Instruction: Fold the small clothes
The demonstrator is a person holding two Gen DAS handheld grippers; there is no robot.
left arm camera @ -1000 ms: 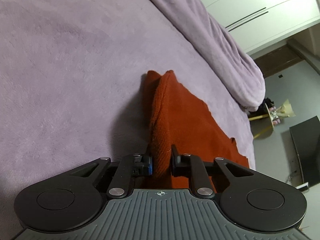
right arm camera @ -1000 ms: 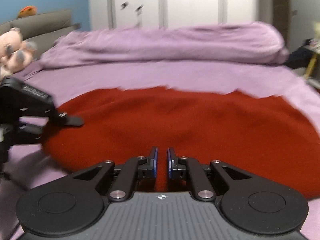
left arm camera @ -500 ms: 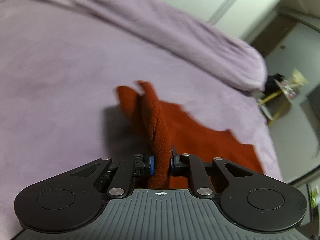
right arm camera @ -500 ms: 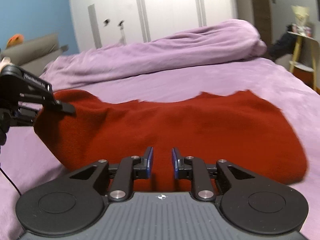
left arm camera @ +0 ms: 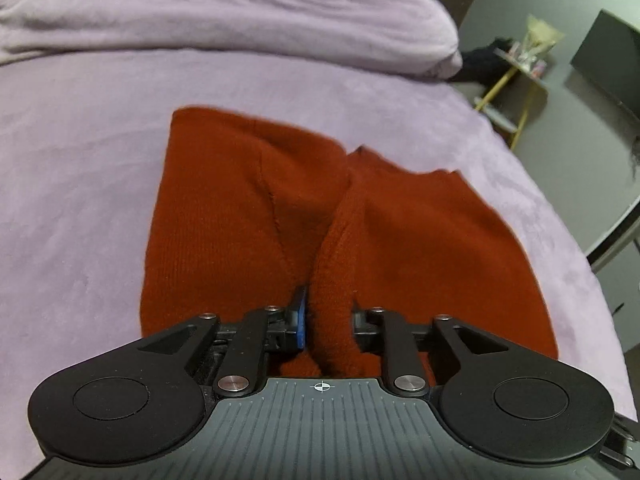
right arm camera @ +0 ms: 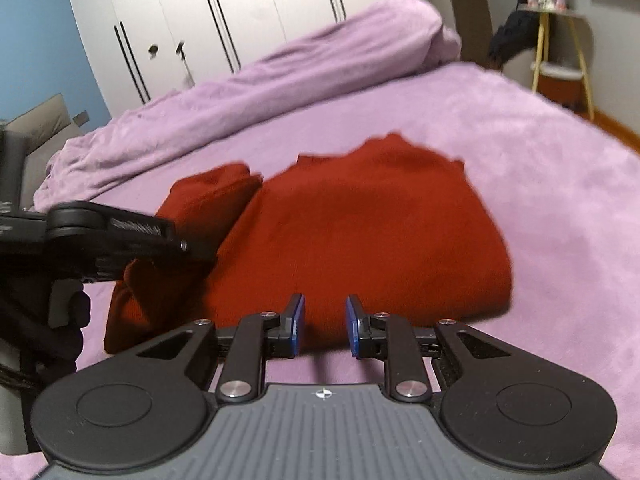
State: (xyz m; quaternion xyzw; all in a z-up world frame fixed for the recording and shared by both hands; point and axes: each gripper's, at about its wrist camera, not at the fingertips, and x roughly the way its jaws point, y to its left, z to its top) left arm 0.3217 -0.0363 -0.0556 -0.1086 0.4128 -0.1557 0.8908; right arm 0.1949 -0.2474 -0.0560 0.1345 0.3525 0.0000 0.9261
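Observation:
A rust-red knit garment (left arm camera: pixel 248 208) lies on the purple bed (left arm camera: pixel 80 160), folded over on itself. My left gripper (left arm camera: pixel 326 316) holds a raised fold of the garment between its fingers. In the right wrist view the garment (right arm camera: pixel 360 232) lies flat ahead. My right gripper (right arm camera: pixel 322 328) is open and empty, just short of the garment's near edge. The left gripper shows at the left of that view (right arm camera: pixel 120 236), at the garment's left end.
A rolled purple duvet (left arm camera: pixel 240 12) lies across the far side of the bed. White wardrobe doors (right arm camera: pixel 240 12) stand behind it. A small yellow-legged side table (right arm camera: pixel 560 48) stands off the bed's right edge. A dark screen (left arm camera: pixel 608 60) is at far right.
My right gripper has let go of the garment, opened and pulled back. My left gripper has swung round with its fold, and the garment now lies folded over.

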